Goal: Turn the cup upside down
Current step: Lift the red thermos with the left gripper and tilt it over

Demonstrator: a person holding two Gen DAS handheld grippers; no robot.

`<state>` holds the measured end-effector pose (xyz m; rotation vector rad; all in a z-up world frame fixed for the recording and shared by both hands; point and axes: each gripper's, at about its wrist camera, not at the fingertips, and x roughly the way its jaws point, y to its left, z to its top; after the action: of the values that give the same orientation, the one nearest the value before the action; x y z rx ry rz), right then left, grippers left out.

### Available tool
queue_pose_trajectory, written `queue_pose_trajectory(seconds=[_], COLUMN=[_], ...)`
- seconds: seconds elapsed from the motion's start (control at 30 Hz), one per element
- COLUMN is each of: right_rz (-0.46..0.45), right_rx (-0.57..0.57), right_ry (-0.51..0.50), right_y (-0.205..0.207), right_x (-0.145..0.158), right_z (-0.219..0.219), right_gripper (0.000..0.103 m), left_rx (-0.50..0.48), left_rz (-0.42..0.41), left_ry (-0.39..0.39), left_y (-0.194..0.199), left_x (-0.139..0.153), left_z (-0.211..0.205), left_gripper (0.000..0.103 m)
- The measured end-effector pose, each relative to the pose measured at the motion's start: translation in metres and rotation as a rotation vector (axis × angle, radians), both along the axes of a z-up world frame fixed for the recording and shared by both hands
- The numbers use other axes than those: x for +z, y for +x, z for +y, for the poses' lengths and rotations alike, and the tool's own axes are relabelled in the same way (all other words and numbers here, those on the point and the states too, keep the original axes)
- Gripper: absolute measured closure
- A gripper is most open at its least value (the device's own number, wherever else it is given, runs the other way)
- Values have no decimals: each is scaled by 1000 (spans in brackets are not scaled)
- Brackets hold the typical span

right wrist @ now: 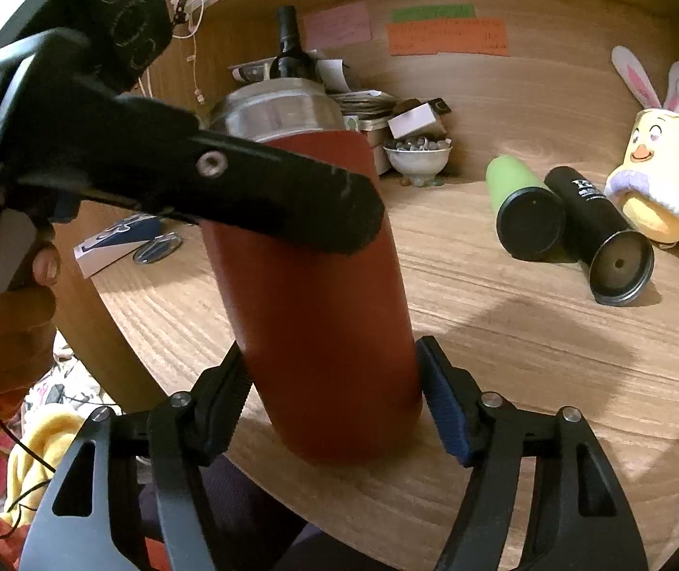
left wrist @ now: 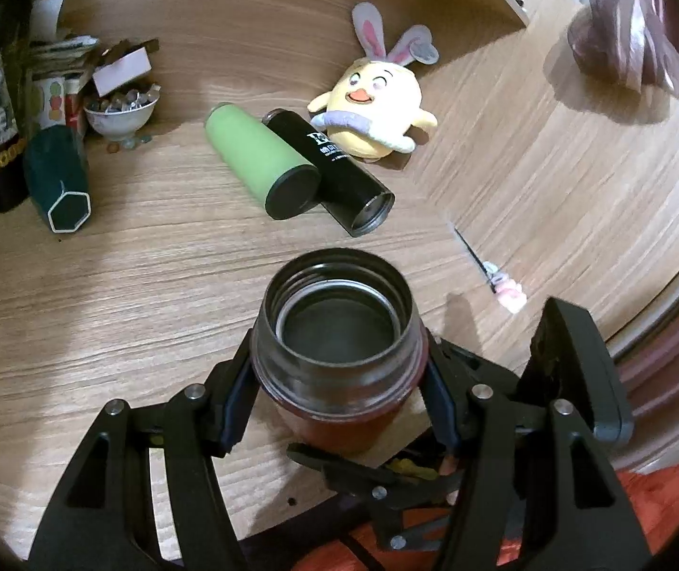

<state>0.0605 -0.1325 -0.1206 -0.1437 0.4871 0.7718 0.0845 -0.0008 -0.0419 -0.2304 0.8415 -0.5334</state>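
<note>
red cup (right wrist: 320, 295) upright on wooden table (right wrist: 529, 380), left hand-held gripper (left wrist: 339, 376) clamped below its rim, right hand-held gripper (right wrist: 334, 404) fingers apart beside its base

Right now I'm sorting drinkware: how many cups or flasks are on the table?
3: the red cup upright between both tools near the table edge, the green flask and black flask lying side by side. More may hide in the clutter.
</note>
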Motion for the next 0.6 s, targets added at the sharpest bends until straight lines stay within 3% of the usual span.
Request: queue_pose_trajectory(seconds=[0.2,0.6], right_rz=[-8,-21], right_rx=[-18,-34], right_ry=[5,15], right_y=[-2,3], right_x=[1,5], right_z=[3,6], right_gripper=[42,44], left_rx=[12,46], left_rz=[16,4], left_ry=[-69,-40], left_y=[15,32], left_x=[-5,-17], left_z=[11,15], left_gripper=[41,34])
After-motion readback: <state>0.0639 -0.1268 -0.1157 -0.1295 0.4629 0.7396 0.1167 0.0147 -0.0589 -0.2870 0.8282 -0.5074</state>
